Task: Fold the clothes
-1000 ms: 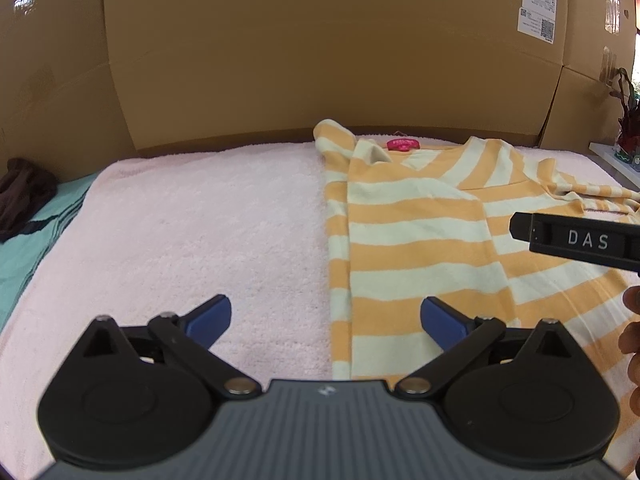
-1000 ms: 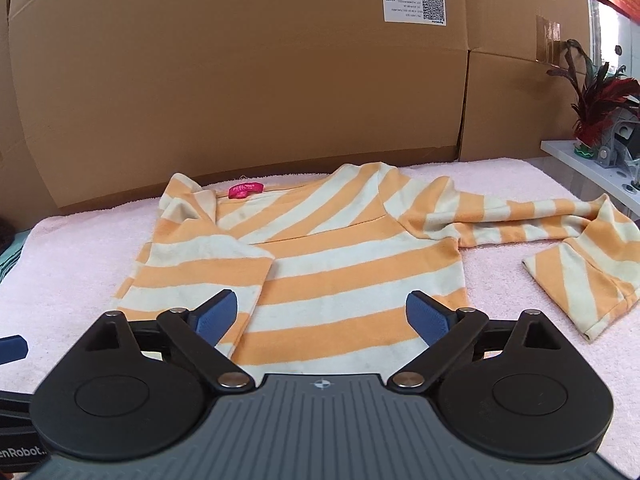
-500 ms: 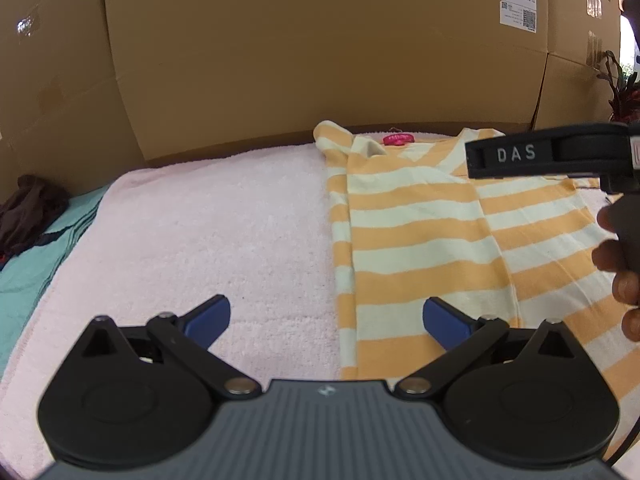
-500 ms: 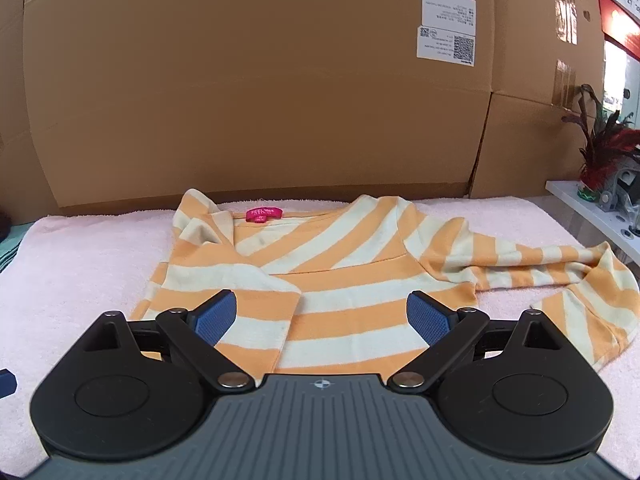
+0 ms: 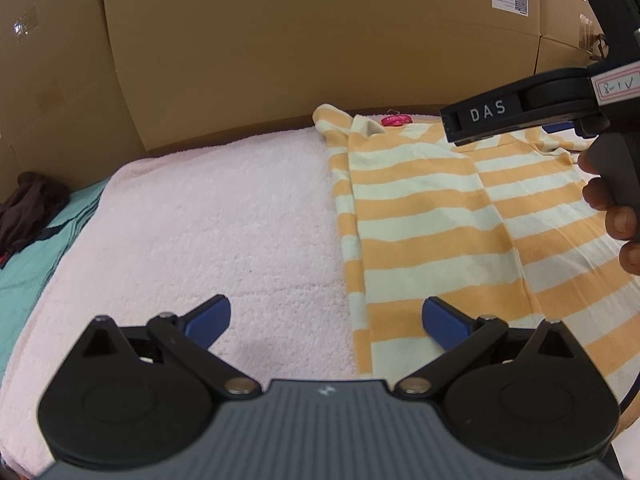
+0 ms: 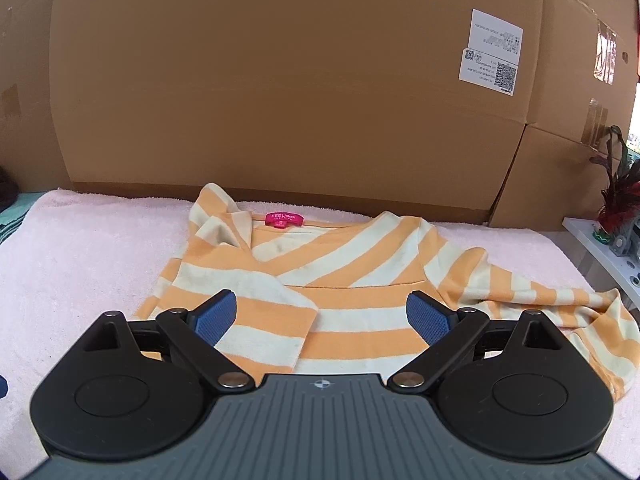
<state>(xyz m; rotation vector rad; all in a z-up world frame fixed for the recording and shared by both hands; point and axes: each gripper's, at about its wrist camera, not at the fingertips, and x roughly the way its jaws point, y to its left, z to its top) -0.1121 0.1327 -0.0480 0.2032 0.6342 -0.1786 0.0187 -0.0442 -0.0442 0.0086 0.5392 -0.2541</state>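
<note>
An orange-and-cream striped shirt (image 6: 360, 272) lies flat on a pink towel (image 6: 88, 256), its pink neck label (image 6: 283, 219) toward the cardboard wall. Its left sleeve is folded in over the body (image 5: 420, 216); the right sleeve (image 6: 560, 304) trails out to the right. My left gripper (image 5: 326, 316) hovers open over the shirt's lower left edge, holding nothing. My right gripper (image 6: 321, 316) stands open and empty above the lower body of the shirt. In the left wrist view the right gripper's black housing marked DAS (image 5: 520, 110) hangs above the shirt, held by a hand (image 5: 616, 212).
Large cardboard boxes (image 6: 280, 80) wall off the back. A teal cloth (image 5: 32, 256) and a dark garment (image 5: 28, 208) lie left of the towel. A white shelf (image 6: 600, 248) with a red plant (image 6: 616, 200) stands at the right.
The right gripper has risen and tilted up, so more of the cardboard wall fills its view. In the left wrist view its housing climbs higher. The left gripper has barely moved.
</note>
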